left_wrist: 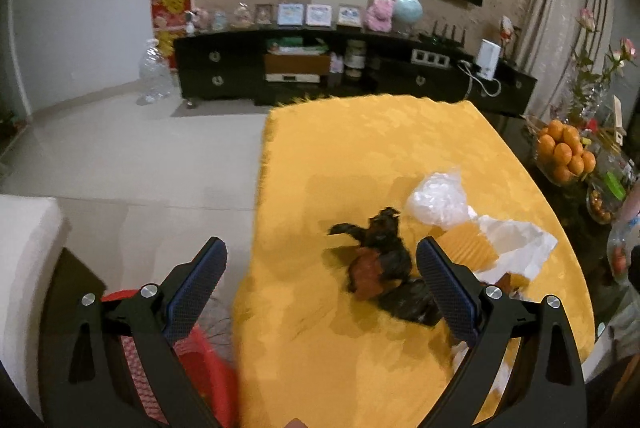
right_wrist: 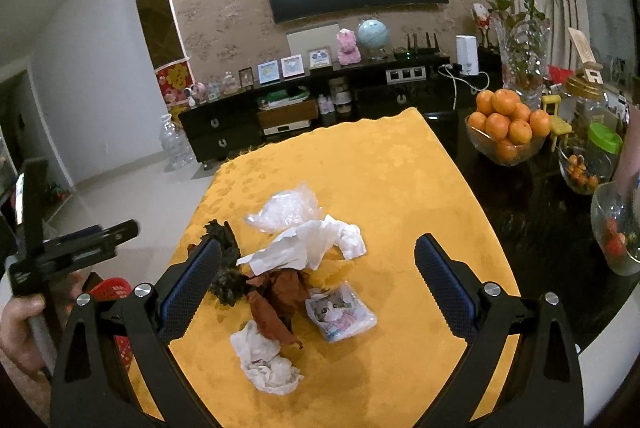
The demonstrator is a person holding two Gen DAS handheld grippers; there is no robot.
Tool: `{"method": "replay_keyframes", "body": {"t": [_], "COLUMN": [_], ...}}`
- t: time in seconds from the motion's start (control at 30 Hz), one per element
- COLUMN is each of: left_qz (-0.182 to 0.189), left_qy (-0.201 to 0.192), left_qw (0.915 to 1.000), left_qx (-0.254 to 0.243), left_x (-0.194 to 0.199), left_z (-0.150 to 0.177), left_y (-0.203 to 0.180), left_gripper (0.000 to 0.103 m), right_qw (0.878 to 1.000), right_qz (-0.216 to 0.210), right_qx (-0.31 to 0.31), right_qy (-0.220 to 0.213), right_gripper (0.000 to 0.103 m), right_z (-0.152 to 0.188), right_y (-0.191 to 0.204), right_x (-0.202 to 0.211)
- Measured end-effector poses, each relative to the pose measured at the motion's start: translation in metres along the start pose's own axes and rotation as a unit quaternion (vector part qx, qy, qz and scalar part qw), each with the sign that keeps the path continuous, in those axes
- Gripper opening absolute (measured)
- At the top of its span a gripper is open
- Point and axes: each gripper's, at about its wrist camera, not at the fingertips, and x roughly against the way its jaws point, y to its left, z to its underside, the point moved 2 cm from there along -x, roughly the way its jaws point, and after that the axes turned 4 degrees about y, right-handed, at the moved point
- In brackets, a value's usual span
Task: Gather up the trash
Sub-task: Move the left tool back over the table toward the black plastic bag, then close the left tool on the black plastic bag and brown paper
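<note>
Both tongs, left tongs (left_wrist: 322,278) and right tongs (right_wrist: 318,278), are hovering spread over centre-frame trash pile (right_wrist: 280,292), readying a grab

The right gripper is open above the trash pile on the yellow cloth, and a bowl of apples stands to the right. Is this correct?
Only the fruit is wrong: the bowl holds oranges, not apples, as the right wrist view shows. The right gripper is indeed open above the trash pile on the yellow cloth.

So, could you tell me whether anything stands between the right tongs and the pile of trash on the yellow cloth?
Nothing visible does. The right tongs are open above the trash pile, with only bare yellow cloth around it.
</note>
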Motion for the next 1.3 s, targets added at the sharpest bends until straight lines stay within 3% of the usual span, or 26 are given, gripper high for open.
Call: {"method": "replay_keyframes", "body": {"t": [0.37,0.53,0.57,0.67,0.7,0.8,1.1,1.3], "left_qz": [0.038,0.049,0.052,0.068,0.071,0.077,0.094,0.078], "left_qy": [0.077,0.093,0.094,0.104,0.107,0.109,0.058,0.019], "left_qw": [0.9958,0.9941,0.994,0.9922,0.9917,0.991,0.9936,0.9967], "left_qx": [-0.032,-0.023,-0.02,-0.015,-0.015,-0.011,0.022,0.012], "left_x": [-0.097,-0.119,-0.12,-0.124,-0.125,-0.123,-0.076,-0.038], "left_z": [0.001,0.008,0.008,0.011,0.012,0.014,0.003,0.001], "left_y": [-0.041,-0.042,-0.042,-0.042,-0.043,-0.04,-0.019,-0.011], "left_gripper": [0.092,0.091,0.089,0.066,0.059,0.054,0.051,0.051], "right_qw": [0.999,0.999,0.999,0.999,0.998,0.998,0.998,0.998], "right_qz": [0.003,-0.005,-0.006,-0.007,-0.006,-0.004,0.005,0.012], "right_qx": [-0.022,-0.022,-0.021,-0.022,-0.023,-0.029,-0.039,-0.036], "right_qy": [0.032,0.043,0.045,0.049,0.05,0.051,0.053,0.06], "right_gripper": [0.095,0.095,0.095,0.095,0.095,0.095,0.095,0.095], "right_z": [0.004,0.004,0.004,0.005,0.005,0.005,0.008,0.011], "right_y": [-0.011,-0.007,-0.006,-0.006,-0.007,-0.011,-0.019,-0.021], "right_x": [-0.021,-0.028,-0.029,-0.031,-0.031,-0.031,-0.03,-0.035]}}
